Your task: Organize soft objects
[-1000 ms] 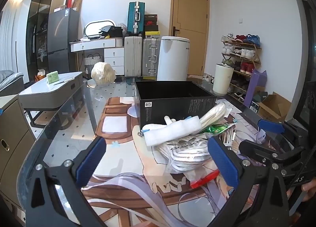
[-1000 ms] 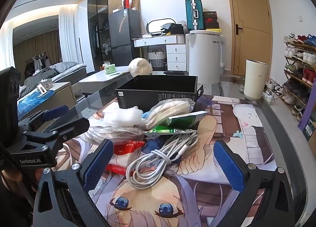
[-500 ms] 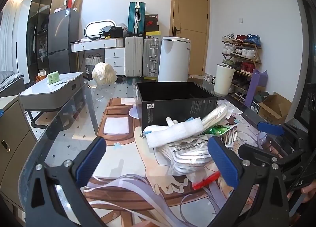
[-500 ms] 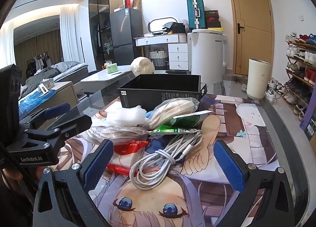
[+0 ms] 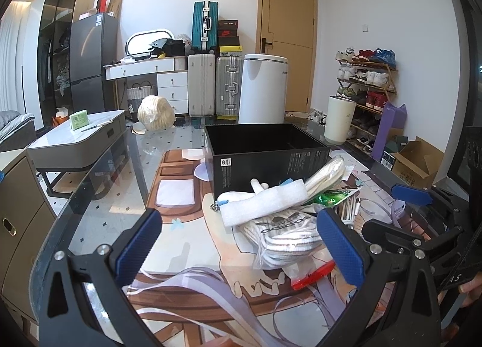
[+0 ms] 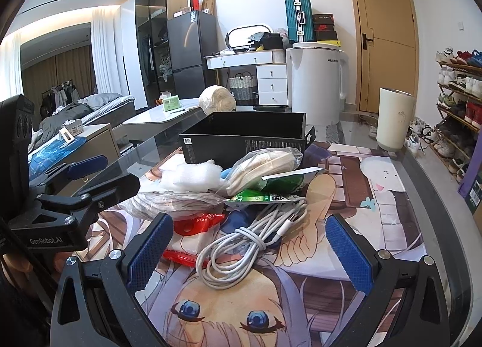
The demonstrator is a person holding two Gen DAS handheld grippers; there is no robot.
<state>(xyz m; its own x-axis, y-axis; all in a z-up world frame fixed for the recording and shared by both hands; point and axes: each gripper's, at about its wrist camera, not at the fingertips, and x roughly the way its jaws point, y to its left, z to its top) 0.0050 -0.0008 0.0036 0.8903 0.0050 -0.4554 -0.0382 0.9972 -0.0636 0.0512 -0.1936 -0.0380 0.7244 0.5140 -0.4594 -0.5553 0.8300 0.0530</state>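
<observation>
A heap of soft things lies on the printed mat before an open black box (image 5: 265, 151) (image 6: 244, 139). It holds a white foam sheet (image 5: 265, 203) (image 6: 189, 176), a bagged adidas item (image 5: 283, 235), a bagged cream item (image 6: 265, 166), a green packet (image 6: 271, 193), a red packet (image 6: 195, 223) and a coiled white cable (image 6: 241, 247). My left gripper (image 5: 241, 244) is open and empty, just short of the heap's left side. My right gripper (image 6: 250, 250) is open and empty, its fingers either side of the cable, held above it.
The glass table's edge (image 5: 60, 220) curves at the left. A white bin (image 6: 394, 118) stands on the floor beyond the table's right side. A wrapped cream bundle (image 5: 155, 113) sits at the table's far end. Suitcases, a shoe rack and a door are in the background.
Both grippers have edged slightly forward toward the heap. Both stay open and empty. The objects have not moved.
</observation>
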